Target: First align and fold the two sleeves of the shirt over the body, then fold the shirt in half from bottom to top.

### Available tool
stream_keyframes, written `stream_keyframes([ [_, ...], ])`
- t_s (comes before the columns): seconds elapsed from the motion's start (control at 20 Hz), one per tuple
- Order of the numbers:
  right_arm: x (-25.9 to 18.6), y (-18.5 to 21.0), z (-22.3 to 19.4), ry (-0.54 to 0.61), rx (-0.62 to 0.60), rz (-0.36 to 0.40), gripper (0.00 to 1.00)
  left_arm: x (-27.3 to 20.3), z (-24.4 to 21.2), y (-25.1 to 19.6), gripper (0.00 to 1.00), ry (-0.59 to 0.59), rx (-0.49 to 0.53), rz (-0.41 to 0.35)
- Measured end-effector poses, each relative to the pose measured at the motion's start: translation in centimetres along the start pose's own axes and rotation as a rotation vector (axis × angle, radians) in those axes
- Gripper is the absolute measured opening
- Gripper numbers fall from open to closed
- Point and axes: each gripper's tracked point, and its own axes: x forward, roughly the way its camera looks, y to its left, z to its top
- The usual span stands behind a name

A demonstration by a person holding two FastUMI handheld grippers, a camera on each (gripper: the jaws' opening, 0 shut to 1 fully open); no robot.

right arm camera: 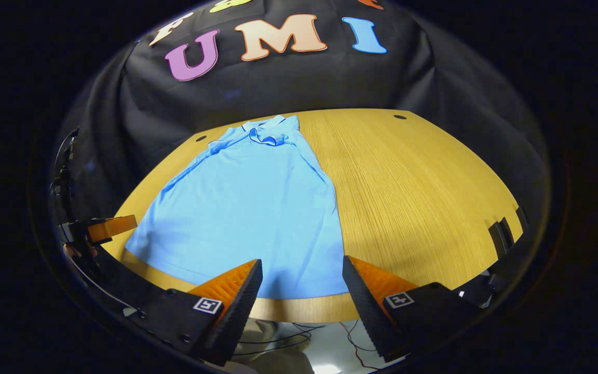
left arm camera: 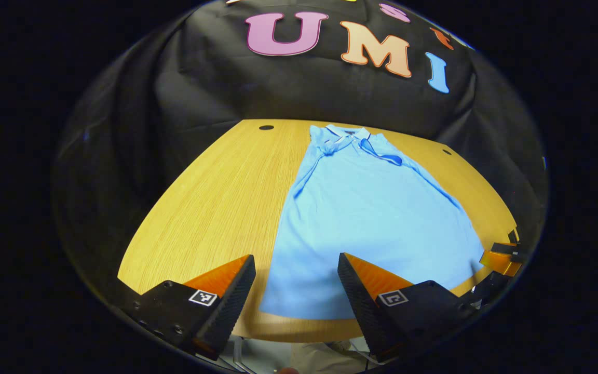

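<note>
Holding both tongs open over the near edge of the surface (left arm camera: 216,197), you have nothing between the fingers of either one. Your left tongs (left arm camera: 296,265) hang above the shirt's (left arm camera: 371,218) bottom hem near its left corner, one finger over bare wood and the other over the cloth. Your right tongs (right arm camera: 301,270) hang above the hem toward its right corner, both fingers spread wide over the blue cloth and the wood edge.

You see the shirt (right arm camera: 247,208) lying flat and lengthwise on the surface (right arm camera: 423,187), collar (left arm camera: 348,135) at the far end by the black cloth wall, hem at the near edge. Its sleeves are turned in over the body, so the sides run as long narrow edges from shoulder to hem. The collar (right arm camera: 265,130) lies a little rumpled.

In the left gripper view your right tongs (left arm camera: 501,259) show at the far right, just beside the hem's corner; in the right gripper view your left tongs (right arm camera: 107,228) show at the far left, beside the opposite corner
</note>
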Motion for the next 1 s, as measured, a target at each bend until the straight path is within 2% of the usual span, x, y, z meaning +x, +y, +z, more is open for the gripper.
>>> stream_keyframes([
  [0.05, 0.2, -0.1, -0.4, 0.004, -0.007, 0.001, 0.97, -0.1, -0.5, 0.0, 0.96, 0.002, 0.002, 0.004],
  [0.1, 0.3, 0.1, -1.0, 0.014, -0.016, 0.006, 0.92, 0.0, -0.9, 0.0, 0.96, 0.005, 0.007, 0.006],
  [0.15, 0.5, 0.2, -1.0, 0.008, -0.033, 0.003, 0.98, 0.3, -1.2, -0.1, 0.96, 0.009, 0.011, 0.008],
  [0.25, 0.4, 0.5, -1.2, 0.001, -0.063, 0.003, 0.98, 0.7, -2.1, -0.2, 0.96, 0.02, 0.005, 0.008],
  [0.3, 0.5, 0.4, -1.3, -0.007, -0.08, -0.003, 0.92, 0.5, -2.9, -0.4, 0.96, 0.032, -0.006, 0.01],
  [0.35, 0.7, 0.6, -1.3, -0.009, -0.093, -0.007, 0.92, 0.4, -3.0, -0.4, 0.97, 0.023, 0.006, 0.021],
  [0.4, 0.7, 0.7, -1.4, -0.014, -0.102, -0.008, 0.98, 0.7, -2.9, -0.5, 0.98, 0.009, 0.025, 0.019],
  [0.45, 0.7, 0.9, -1.4, -0.016, -0.106, -0.003, 0.92, 0.7, -3.3, -0.7, 0.97, 0.017, 0.04, 0.022],
  [0.55, 0.9, 1.3, -1.4, -0.019, -0.103, 0.005, 0.92, 0.3, -3.2, -1.3, 0.96, 0.001, 0.037, 0.016],
  [0.65, 0.8, 1.6, -1.6, -0.018, -0.101, 0.021, 0.82, 0.3, -3.3, -1.6, 0.92, -0.01, 0.034, 0.009],
  [0.7, 0.8, 1.8, -1.7, -0.018, -0.101, 0.031, 0.77, 0.3, -3.4, -1.9, 0.86, -0.009, 0.036, 0.005],
  [0.75, 1.0, 1.9, -1.7, -0.017, -0.097, 0.04, 0.66, 0.2, -3.3, -2.4, 0.72, -0.014, 0.034, -0.004],
  [0.8, 0.9, 2.2, -1.7, -0.013, -0.092, 0.053, 0.54, 0.2, -3.5, -2.8, 0.65, -0.012, 0.032, -0.014],
  [0.85, 1.1, 2.3, -1.9, -0.01, -0.08, 0.063, 0.34, 0.4, -3.3, -3.3, 0.41, -0.02, 0.031, -0.033],
  [0.9, 0.8, 2.5, -1.8, -0.007, -0.065, 0.072, 0.22, 0.3, -3.4, -3.9, 0.34, -0.017, 0.026, -0.046],
  [0.95, 0.9, 2.6, -2.1, 0.001, -0.055, 0.08, 0.1, 0.3, -3.4, -3.9, 0.09, -0.016, 0.019, -0.05],
  [1.0, 1.0, 2.6, -2.0, 0.002, -0.053, 0.081, 0.11, 0.3, -3.3, -3.8, 0.05, -0.016, 0.015, -0.056],
])
